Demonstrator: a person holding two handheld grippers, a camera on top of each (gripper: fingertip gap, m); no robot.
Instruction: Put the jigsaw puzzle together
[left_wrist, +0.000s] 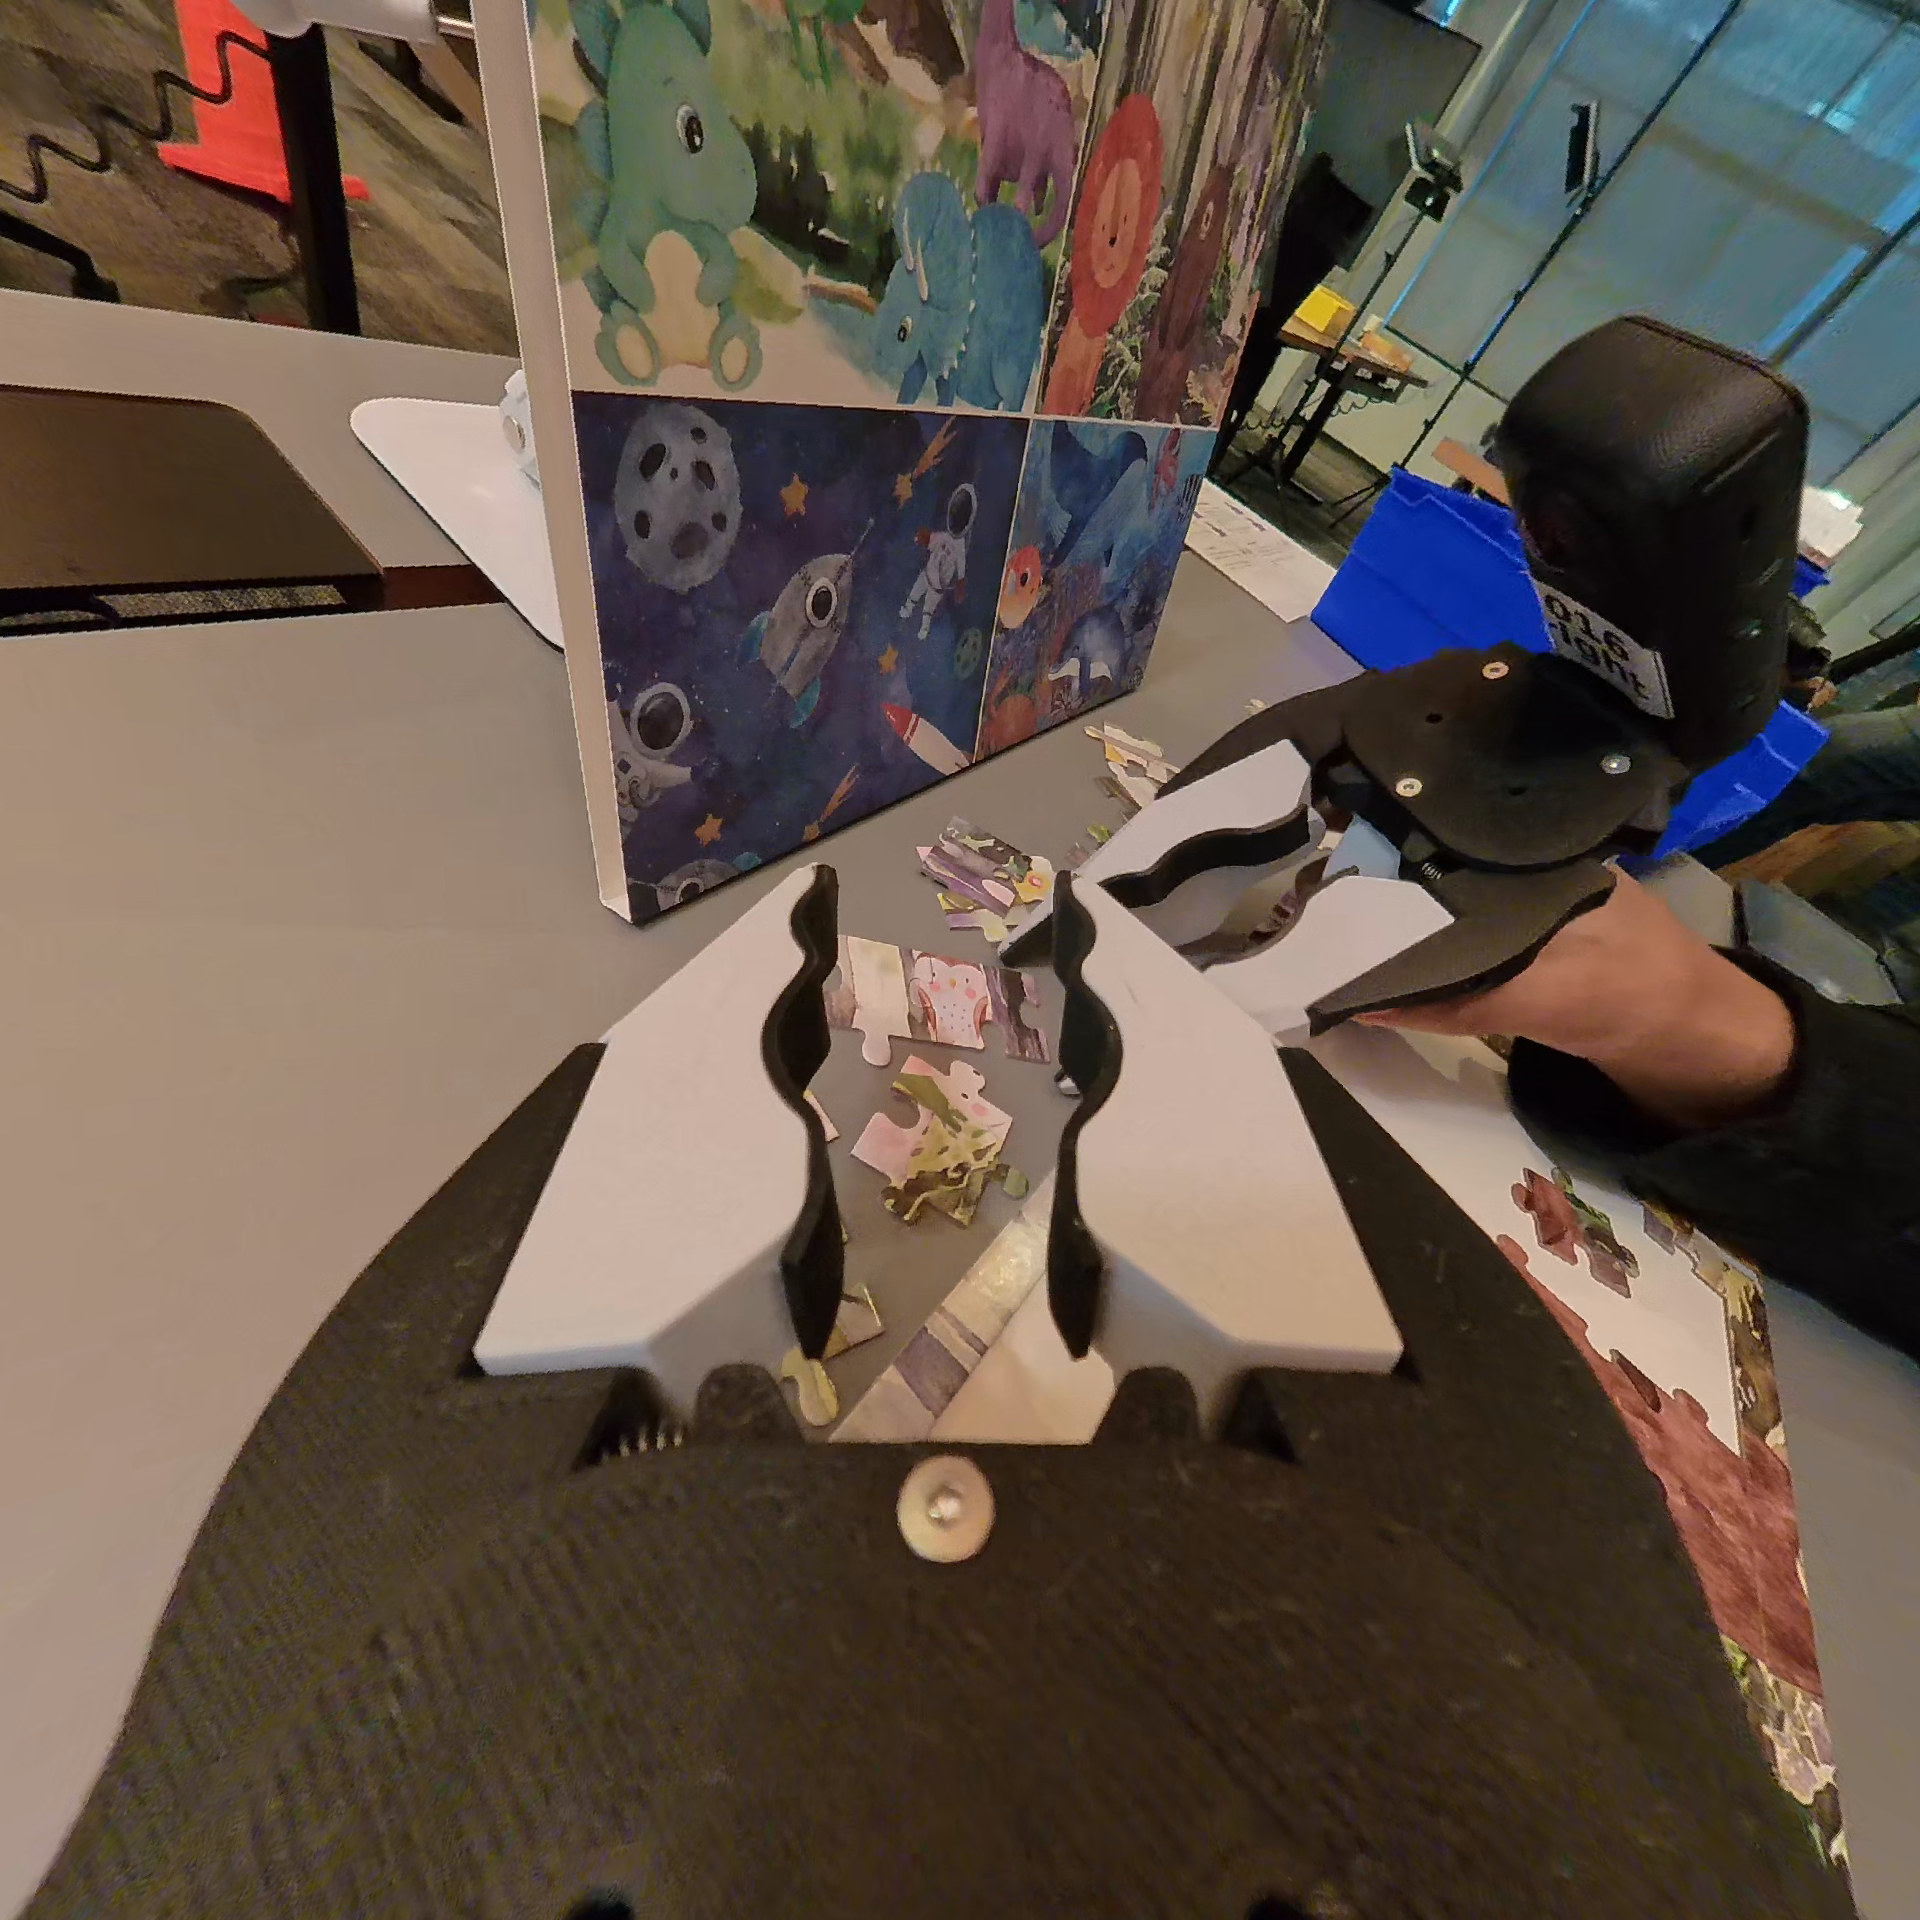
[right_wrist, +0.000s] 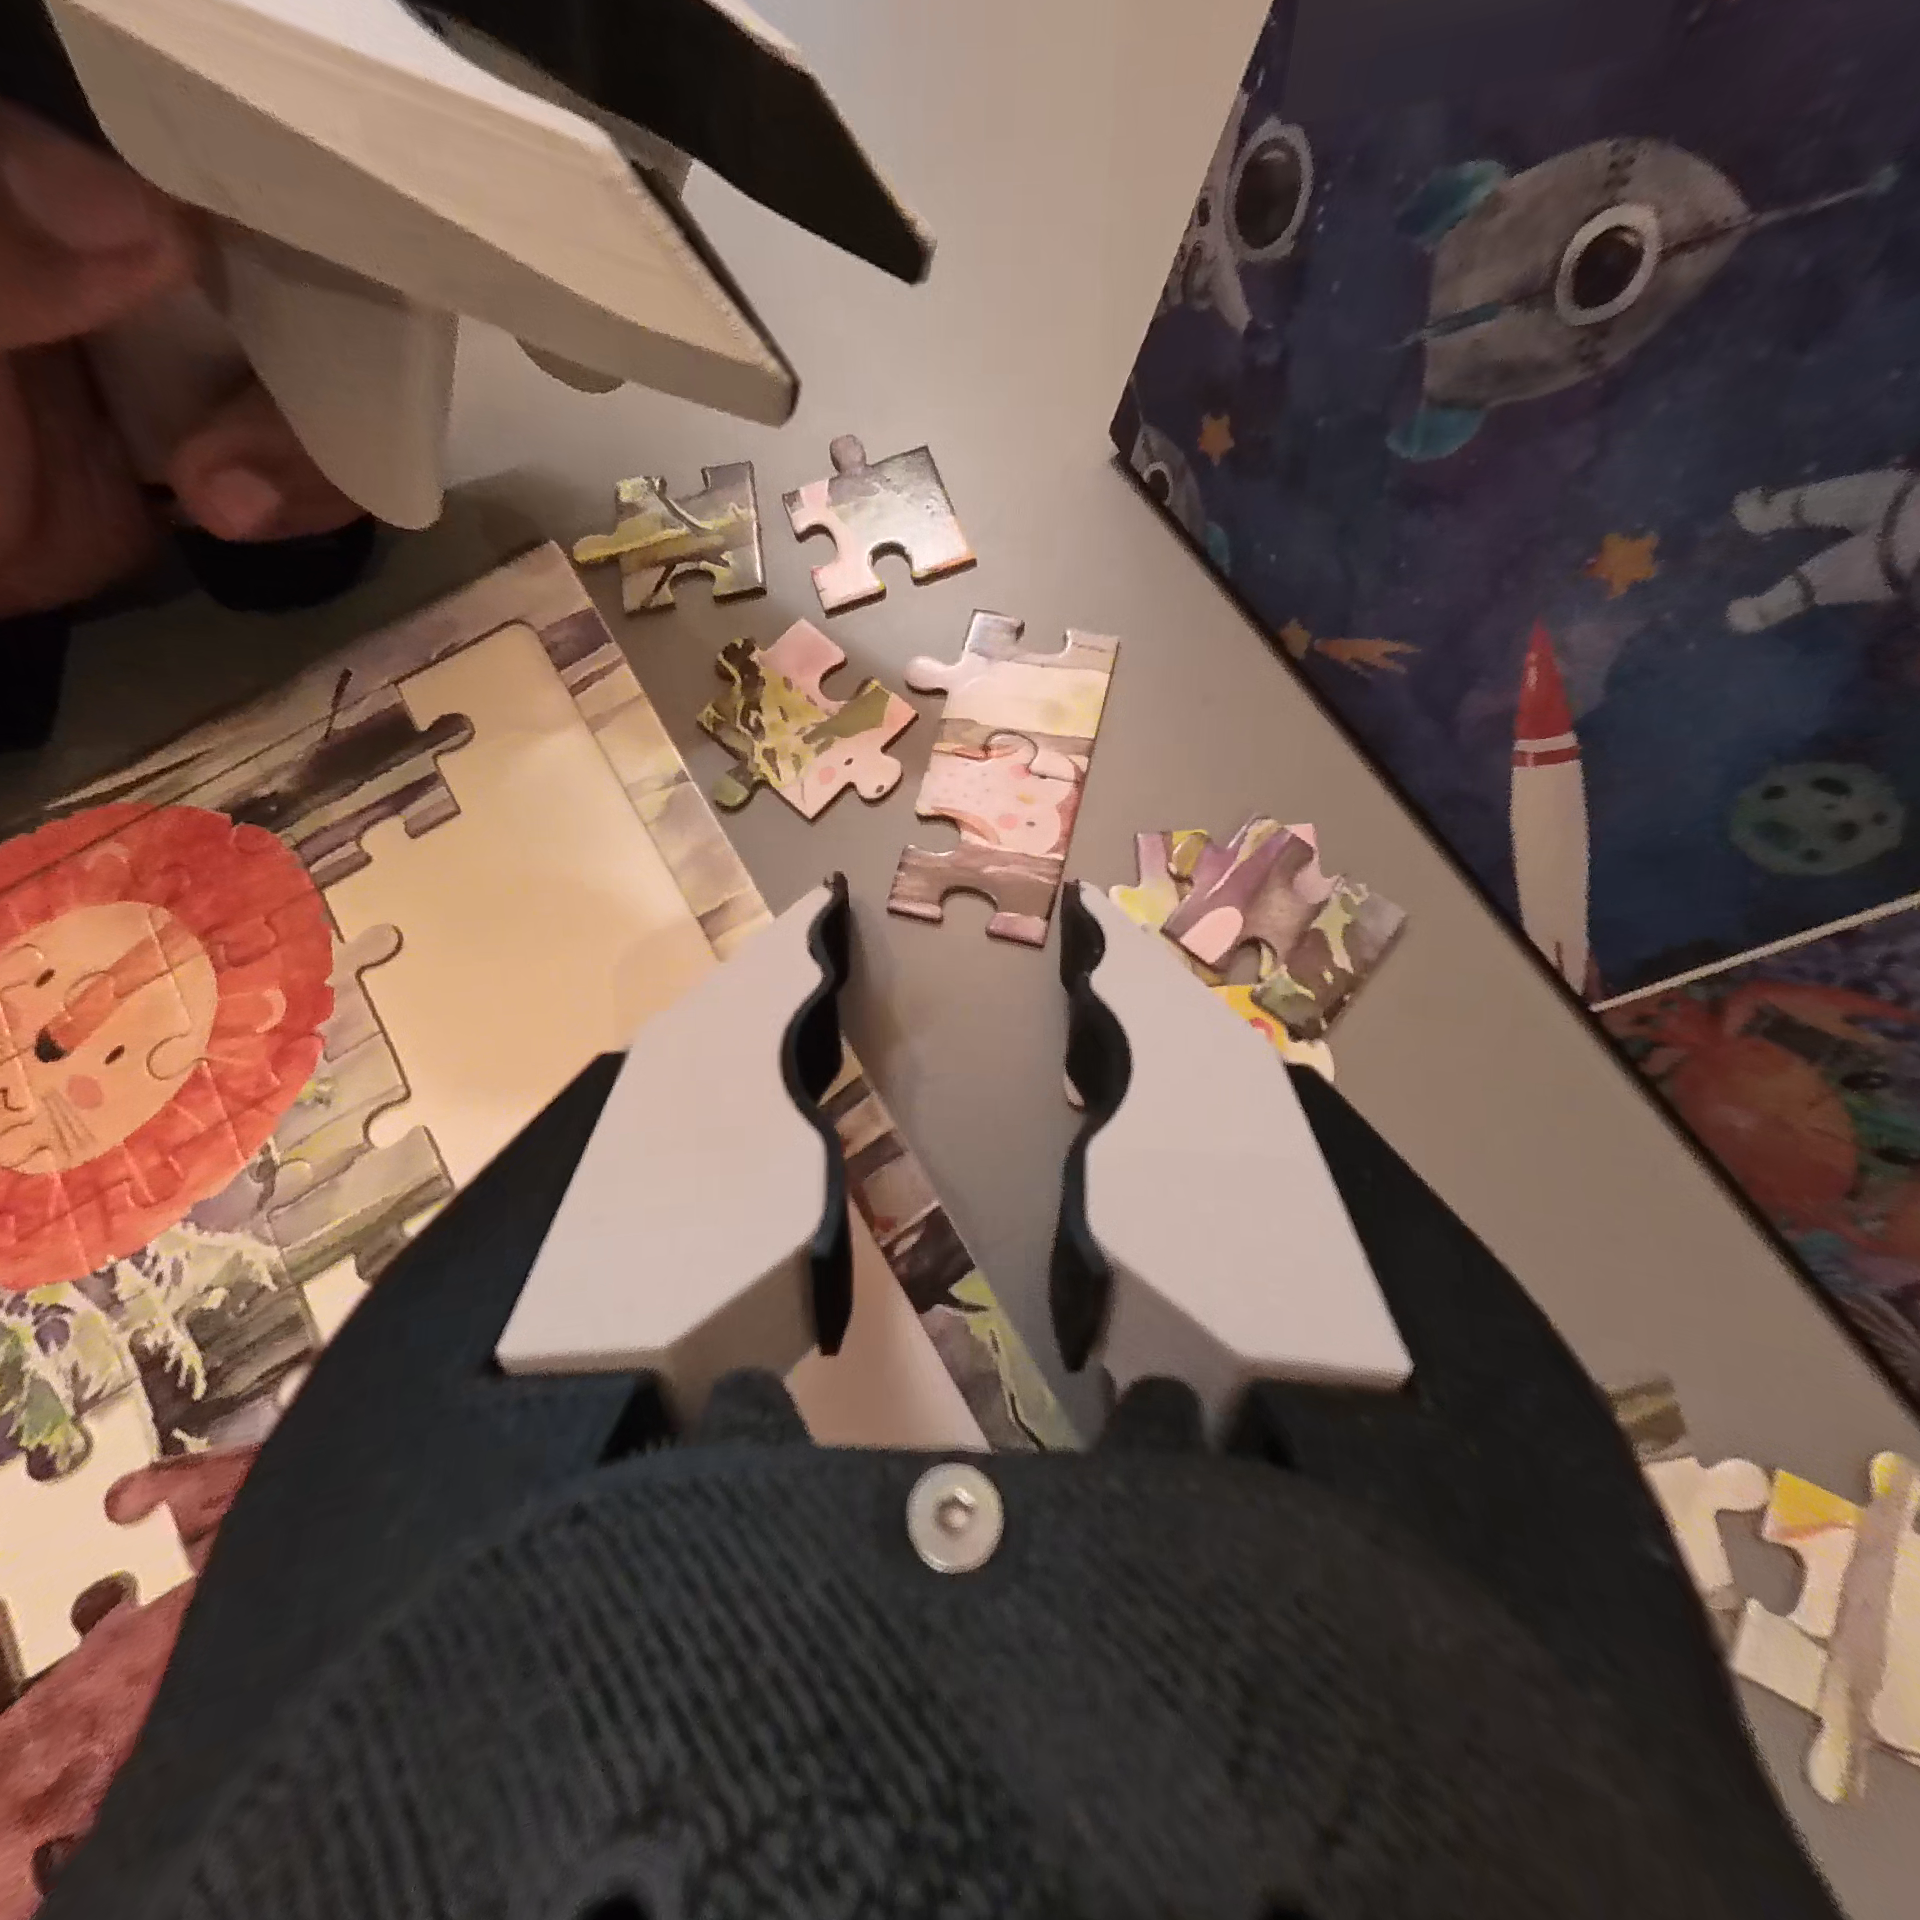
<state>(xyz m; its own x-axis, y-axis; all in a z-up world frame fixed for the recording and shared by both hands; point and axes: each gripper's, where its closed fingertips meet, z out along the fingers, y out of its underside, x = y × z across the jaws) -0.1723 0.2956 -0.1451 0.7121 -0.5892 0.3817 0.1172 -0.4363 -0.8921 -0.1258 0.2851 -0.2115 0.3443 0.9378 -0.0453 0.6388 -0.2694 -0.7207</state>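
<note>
On the grey table (left_wrist: 260, 831) lies a partly assembled cardboard jigsaw puzzle in its tray (right_wrist: 582, 727), showing an orange-maned lion (right_wrist: 135, 997); its upper right area is bare. Loose pieces are scattered just beside the tray's corner, among them a joined strip of pink-patterned pieces (right_wrist: 1003, 779) and a pink-and-green piece (right_wrist: 810, 727). The left gripper (left_wrist: 940, 904), grey-fingered on a black body, hovers above these pieces with jaws apart, holding nothing. The right gripper (right_wrist: 951, 904) is likewise parted and empty, its tips just short of the strip. A colourful puzzle box (left_wrist: 810, 582) stands upright behind the pieces.
</note>
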